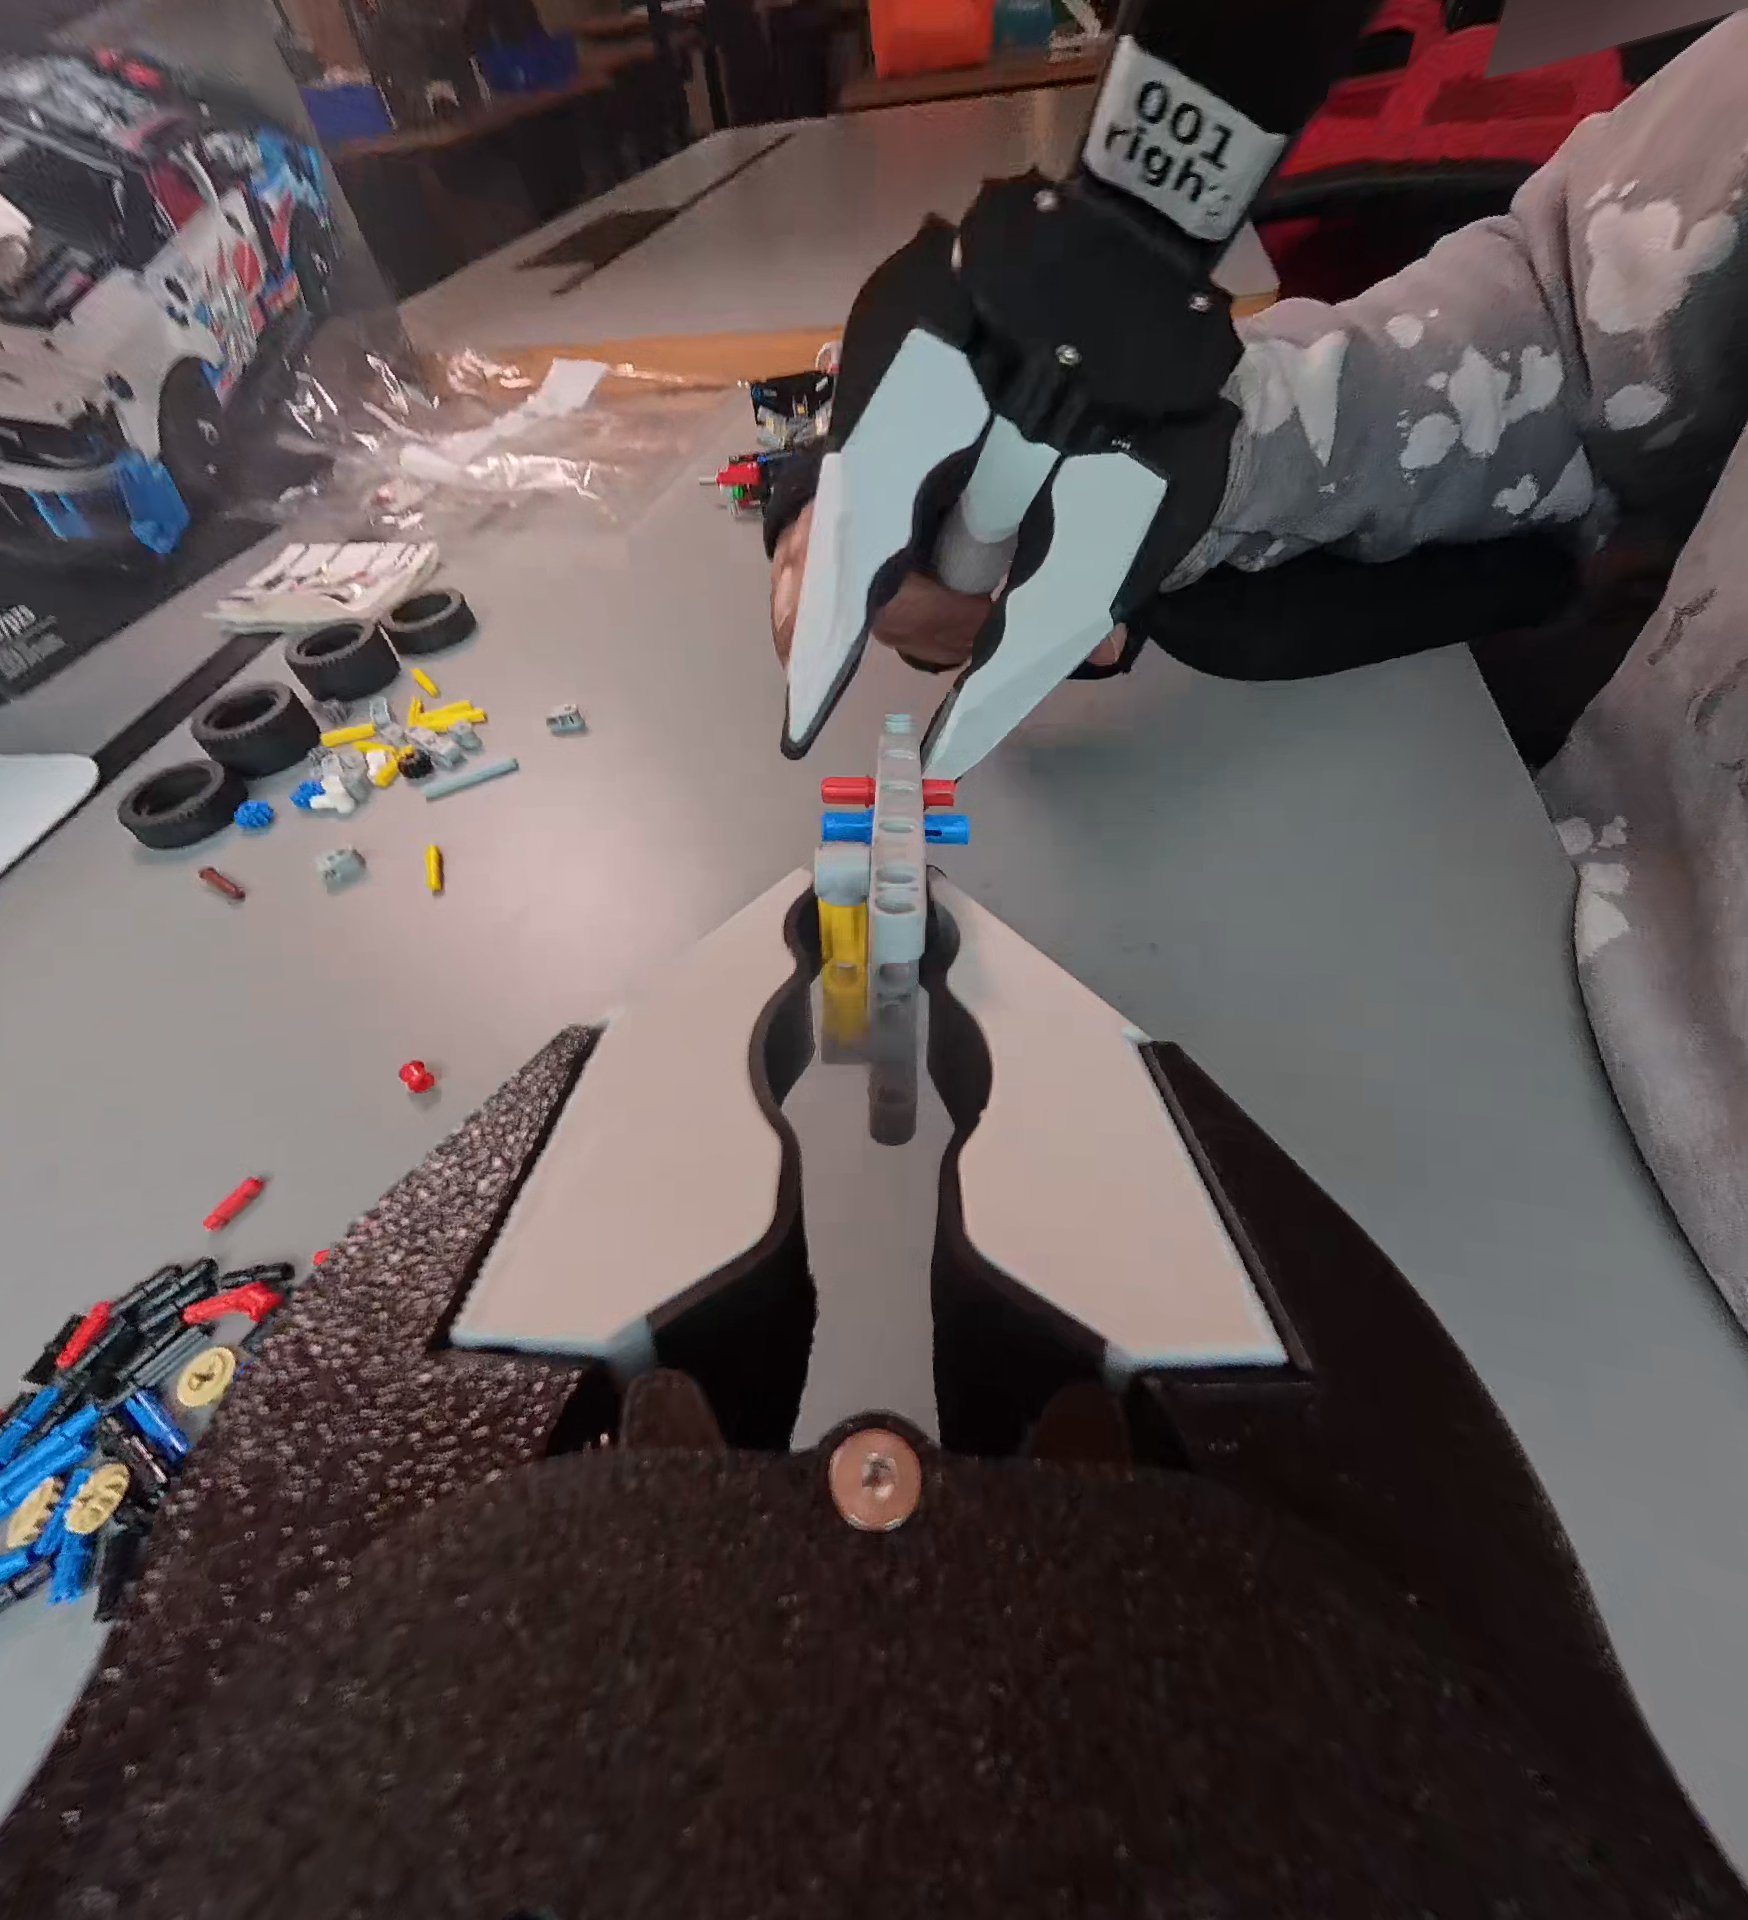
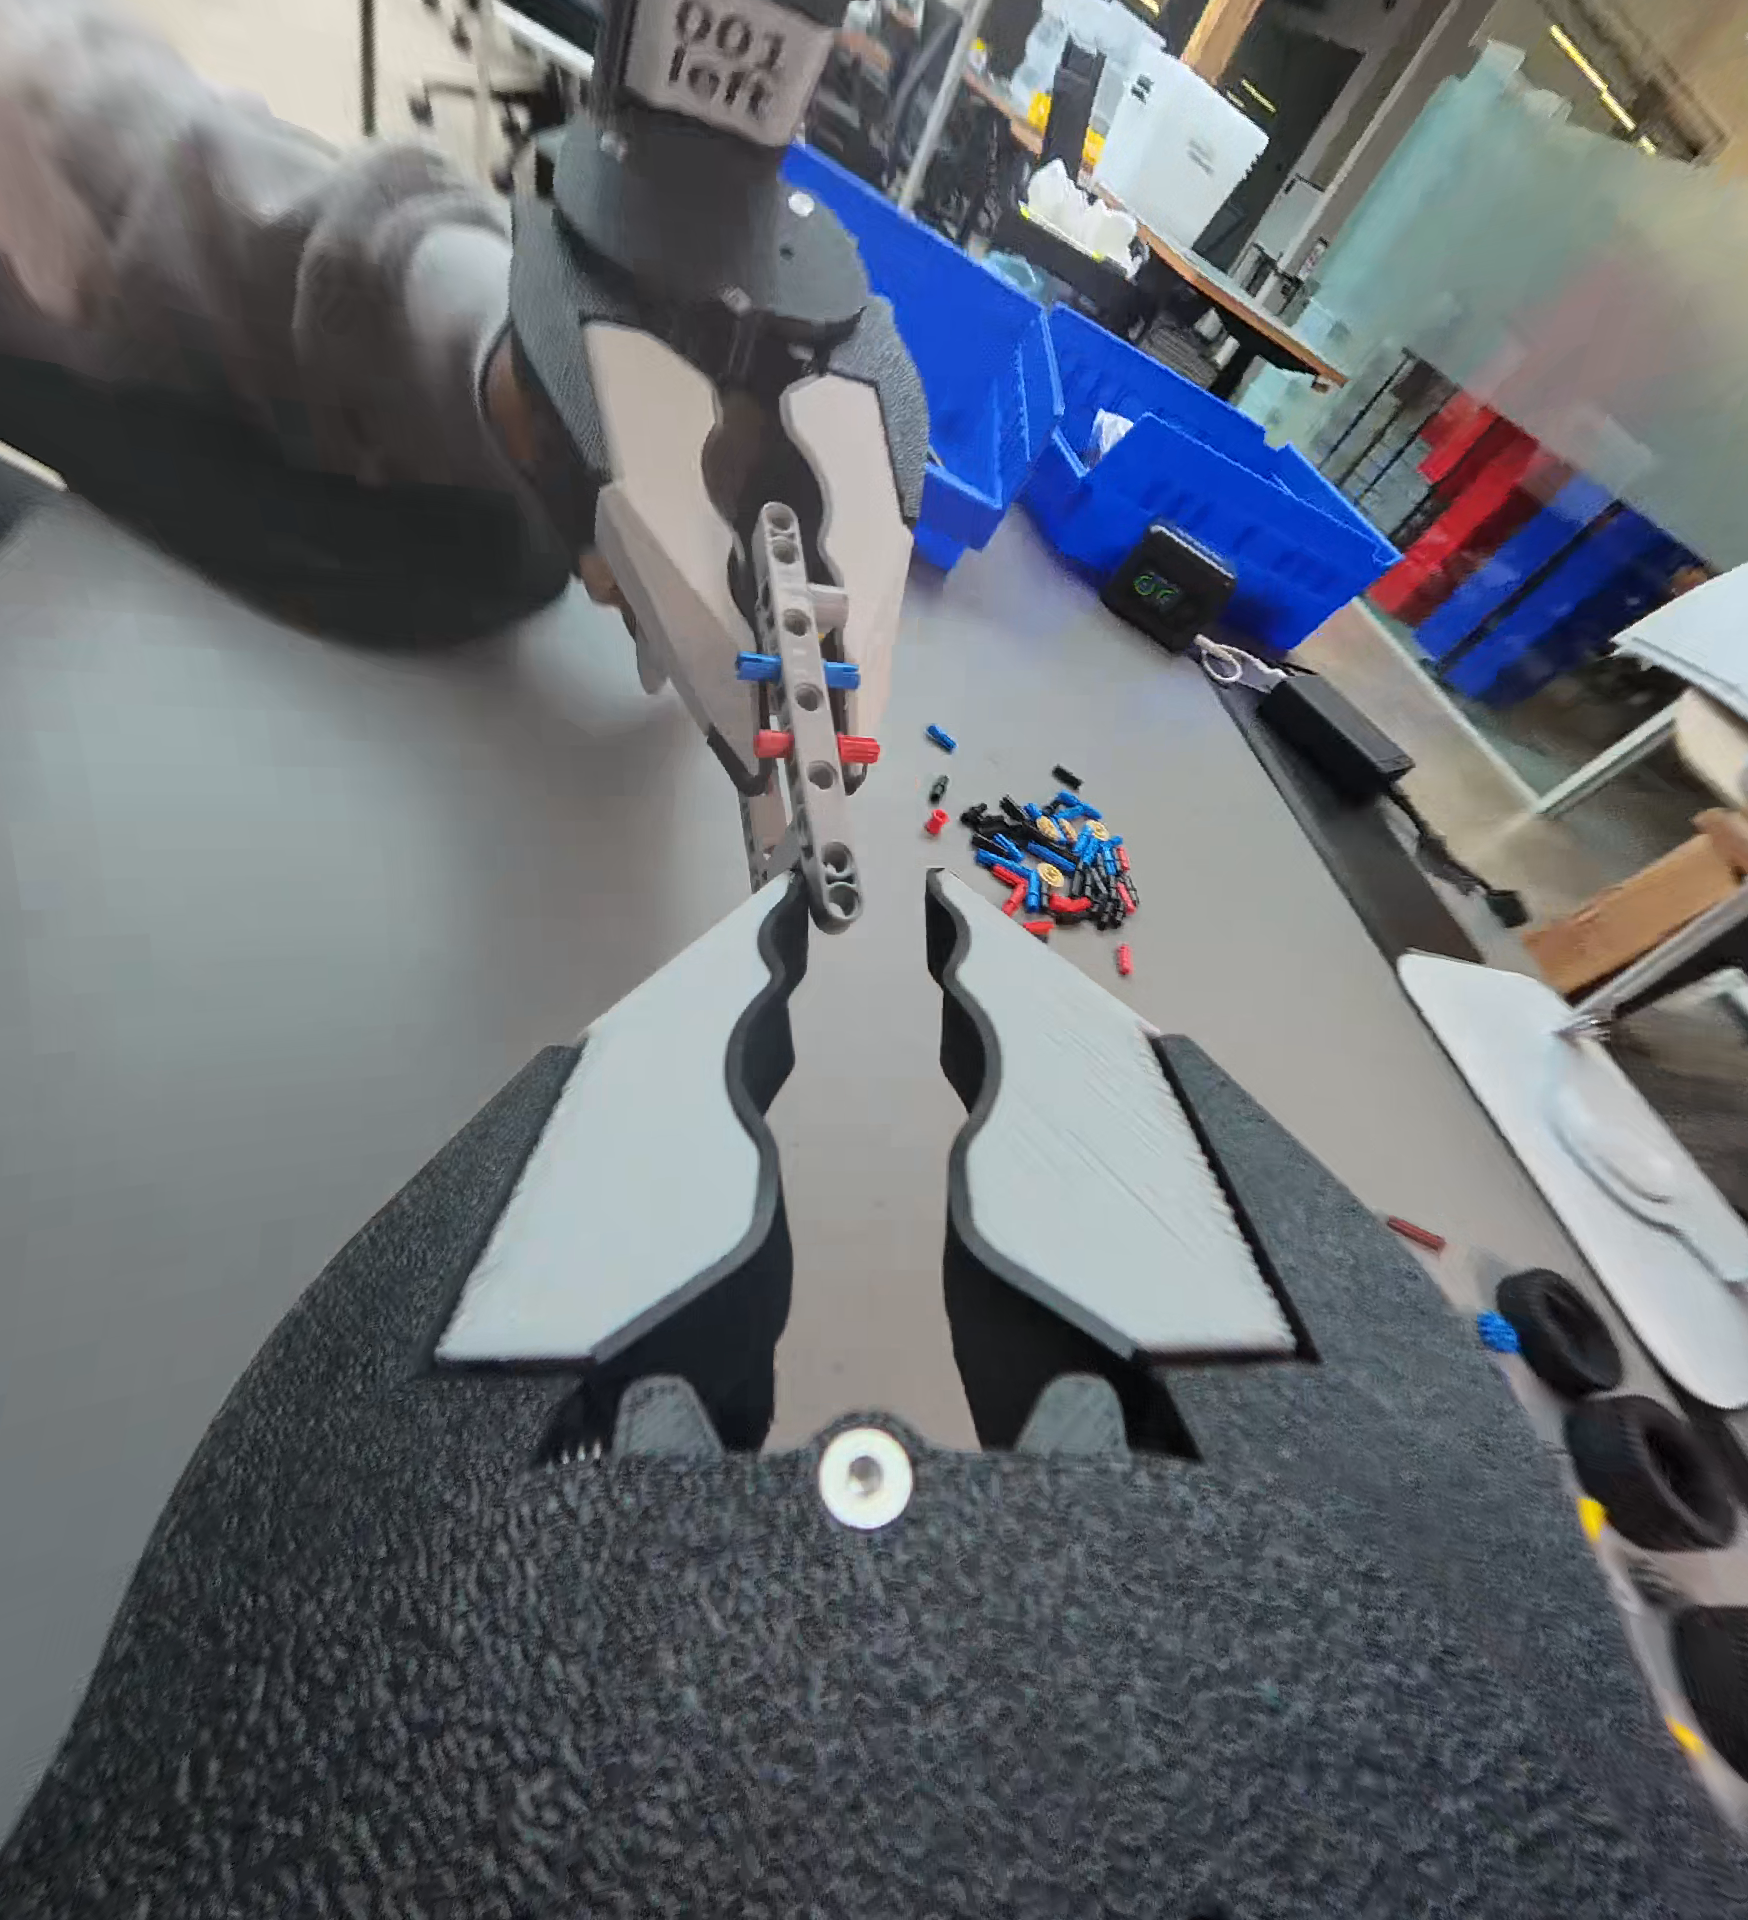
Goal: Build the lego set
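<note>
The left gripper (image 1: 875,883) is pinching the grey beam (image 1: 896,831), long axis pointing at the right gripper (image 2: 865,883). The right gripper's fingers are spread, straddling the beam's free end.

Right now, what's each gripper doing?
Left gripper: closed on the grey beam with pins.
Right gripper: open, empty, tips at the beam's end.

1. Left tool (image 1: 875,883): two pale grey fingers (image 1: 662,1143) with wavy black-edged inner faces, set in a rough black textured body.
2. A silver screw (image 1: 874,1488) sits in the body behind the finger roots.
3. Right tool (image 2: 865,899): the same build, grey ribbed fingers (image 2: 1088,1153), black pebbled shell, one silver screw (image 2: 865,1477).
4. Each tool's far end carries a grey tag (image 1: 1166,145) with dark markings.
5. The person wears a grey bleach-spotted sleeve (image 1: 1472,343) behind the right tool.
</note>
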`<action>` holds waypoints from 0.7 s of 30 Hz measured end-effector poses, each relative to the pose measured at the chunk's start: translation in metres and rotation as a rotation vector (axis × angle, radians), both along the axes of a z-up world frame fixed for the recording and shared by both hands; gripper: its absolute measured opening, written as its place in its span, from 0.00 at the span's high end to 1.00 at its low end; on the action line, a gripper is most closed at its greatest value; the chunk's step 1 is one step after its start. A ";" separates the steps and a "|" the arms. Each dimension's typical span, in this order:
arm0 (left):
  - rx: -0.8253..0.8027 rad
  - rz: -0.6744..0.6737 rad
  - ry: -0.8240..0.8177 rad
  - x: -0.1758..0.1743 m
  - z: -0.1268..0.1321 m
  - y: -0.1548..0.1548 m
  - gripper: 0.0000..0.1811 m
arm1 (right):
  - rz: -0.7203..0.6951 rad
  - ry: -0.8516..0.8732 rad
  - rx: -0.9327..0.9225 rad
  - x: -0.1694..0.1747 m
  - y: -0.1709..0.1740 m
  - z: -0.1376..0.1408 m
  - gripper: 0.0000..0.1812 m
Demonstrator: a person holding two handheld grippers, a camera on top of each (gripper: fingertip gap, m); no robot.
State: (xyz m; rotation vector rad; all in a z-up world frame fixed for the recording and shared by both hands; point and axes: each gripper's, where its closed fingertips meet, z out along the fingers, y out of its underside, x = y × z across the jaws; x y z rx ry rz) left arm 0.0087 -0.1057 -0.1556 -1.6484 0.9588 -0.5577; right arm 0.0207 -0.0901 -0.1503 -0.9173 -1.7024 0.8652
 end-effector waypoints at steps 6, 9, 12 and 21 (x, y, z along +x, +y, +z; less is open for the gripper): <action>0.148 0.017 0.025 0.002 0.014 0.001 0.92 | 0.129 -0.014 -0.224 0.007 -0.020 0.015 0.76; 0.181 0.005 0.056 0.009 0.014 -0.001 0.92 | 0.122 0.014 -0.186 0.003 -0.025 0.017 0.82; 0.188 -0.005 0.075 0.013 0.011 -0.002 0.92 | 0.114 0.037 -0.176 0.001 -0.028 0.019 0.90; 0.159 -0.018 0.100 0.015 0.006 -0.006 0.86 | 0.118 -0.027 -0.169 0.002 -0.027 0.008 0.92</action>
